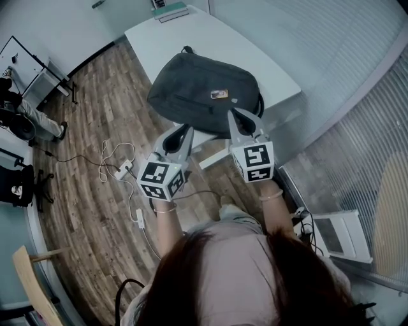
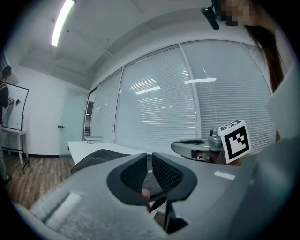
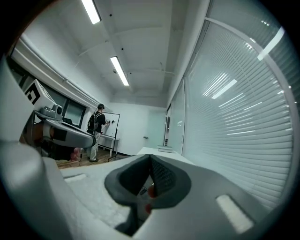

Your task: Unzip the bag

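- So far nothing looks unzipped: the bag (image 1: 204, 92) lies closed on the white worktop (image 1: 153, 38).
- Left claw (image 1: 180, 134) is slightly apart and right claw (image 1: 239, 121) is together. Both are empty, just over the bag's near edge.

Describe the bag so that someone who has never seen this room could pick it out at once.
Find the white table beside the glass wall with blinds. On its near end lies a dark grey bag. It is far bigger than the stack of books at the far end, and bears a small orange label.
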Tool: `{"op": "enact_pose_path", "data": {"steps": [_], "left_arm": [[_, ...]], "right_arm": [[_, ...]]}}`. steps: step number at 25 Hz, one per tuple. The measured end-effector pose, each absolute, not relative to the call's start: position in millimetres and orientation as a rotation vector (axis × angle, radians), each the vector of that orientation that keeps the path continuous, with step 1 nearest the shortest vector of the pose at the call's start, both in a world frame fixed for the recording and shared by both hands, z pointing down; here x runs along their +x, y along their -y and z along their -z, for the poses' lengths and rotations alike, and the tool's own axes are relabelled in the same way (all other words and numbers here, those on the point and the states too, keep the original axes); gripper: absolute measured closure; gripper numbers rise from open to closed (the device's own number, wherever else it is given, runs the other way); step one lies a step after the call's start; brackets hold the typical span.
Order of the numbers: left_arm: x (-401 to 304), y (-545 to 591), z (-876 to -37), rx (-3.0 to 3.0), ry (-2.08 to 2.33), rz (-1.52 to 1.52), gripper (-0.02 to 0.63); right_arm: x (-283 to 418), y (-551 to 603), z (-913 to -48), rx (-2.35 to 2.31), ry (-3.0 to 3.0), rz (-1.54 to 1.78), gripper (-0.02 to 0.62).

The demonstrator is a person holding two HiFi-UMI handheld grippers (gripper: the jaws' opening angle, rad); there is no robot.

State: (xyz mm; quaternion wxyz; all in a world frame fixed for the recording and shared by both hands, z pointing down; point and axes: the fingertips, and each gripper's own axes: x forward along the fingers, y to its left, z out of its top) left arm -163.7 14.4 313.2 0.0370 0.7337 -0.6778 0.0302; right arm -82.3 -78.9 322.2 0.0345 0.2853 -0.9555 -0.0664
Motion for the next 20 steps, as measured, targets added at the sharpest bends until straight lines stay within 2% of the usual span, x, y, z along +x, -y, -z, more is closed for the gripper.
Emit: {"op": "enact_pose_path", "data": {"steps": [20], "left_arm": [[-177.0, -10.6, -301.3, 2.259, 2.154, -0.098, 0.563]], "right_arm": [[-81.5, 62.3, -320.4, 0.898, 2.875, 0.263, 0.592]]}}
